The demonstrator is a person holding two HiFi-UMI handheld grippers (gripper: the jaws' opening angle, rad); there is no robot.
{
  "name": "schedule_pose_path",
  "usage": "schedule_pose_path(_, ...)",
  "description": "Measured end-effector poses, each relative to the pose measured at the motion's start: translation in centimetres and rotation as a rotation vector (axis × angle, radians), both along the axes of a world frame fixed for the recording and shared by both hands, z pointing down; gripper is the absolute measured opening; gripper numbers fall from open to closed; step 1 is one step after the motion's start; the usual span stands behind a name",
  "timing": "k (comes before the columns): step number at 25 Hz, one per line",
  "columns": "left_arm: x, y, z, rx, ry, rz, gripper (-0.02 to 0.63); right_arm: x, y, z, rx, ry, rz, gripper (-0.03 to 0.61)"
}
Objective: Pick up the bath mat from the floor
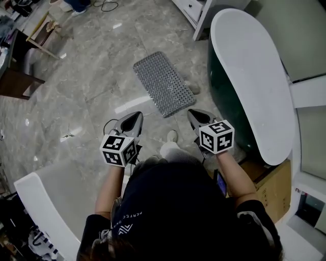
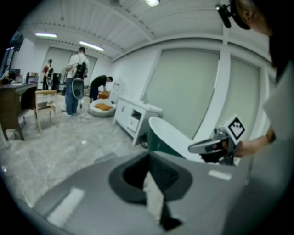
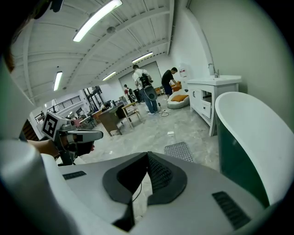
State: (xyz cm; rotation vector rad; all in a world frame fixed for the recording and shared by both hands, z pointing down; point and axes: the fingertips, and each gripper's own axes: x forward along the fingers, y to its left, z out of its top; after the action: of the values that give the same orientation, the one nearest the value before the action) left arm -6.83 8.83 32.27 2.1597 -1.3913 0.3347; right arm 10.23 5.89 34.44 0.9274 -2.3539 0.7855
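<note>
The bath mat [image 1: 164, 84], a grey rectangle covered in small holes, lies flat on the marble floor beside the bathtub [image 1: 249, 76]. In the right gripper view the mat [image 3: 179, 150] shows just past the jaws. My left gripper [image 1: 133, 118] and right gripper [image 1: 193, 114] hang side by side in the air, short of the mat's near edge, both pointing toward it. Each has its jaws shut with nothing held. The right gripper view shows the left gripper [image 3: 78, 136] off to the side, and the left gripper view shows the right gripper [image 2: 209, 146].
The white-rimmed, dark green tub runs along the right. A white cabinet [image 1: 196, 12] stands beyond the mat, a wooden chair [image 1: 43, 30] and a dark desk [image 1: 15, 76] at the left, a cardboard box [image 1: 275, 188] at the lower right. People [image 3: 147, 92] stand far back.
</note>
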Motion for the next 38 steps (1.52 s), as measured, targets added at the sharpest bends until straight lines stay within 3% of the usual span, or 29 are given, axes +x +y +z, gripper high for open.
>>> schedule_pose_path(15,2.4,-8.9,1.9,-0.062,-0.020,-0.001,0.005,0.6,-8.0,2.9,-0.069,-0.007,-0.073,-0.009)
schedule_pose_path(31,-1.9,-20.5,5.0,-0.082,-0.033,0.127,0.005,-3.7,-17.9,5.0,-0.117,0.022,0.081,-0.009)
schedule_pose_path(38,-3.5,-25.3,7.0,-0.117,0.025,0.200,0.003,-6.3,-20.8,7.1,-0.154,0.042,0.101,-0.009)
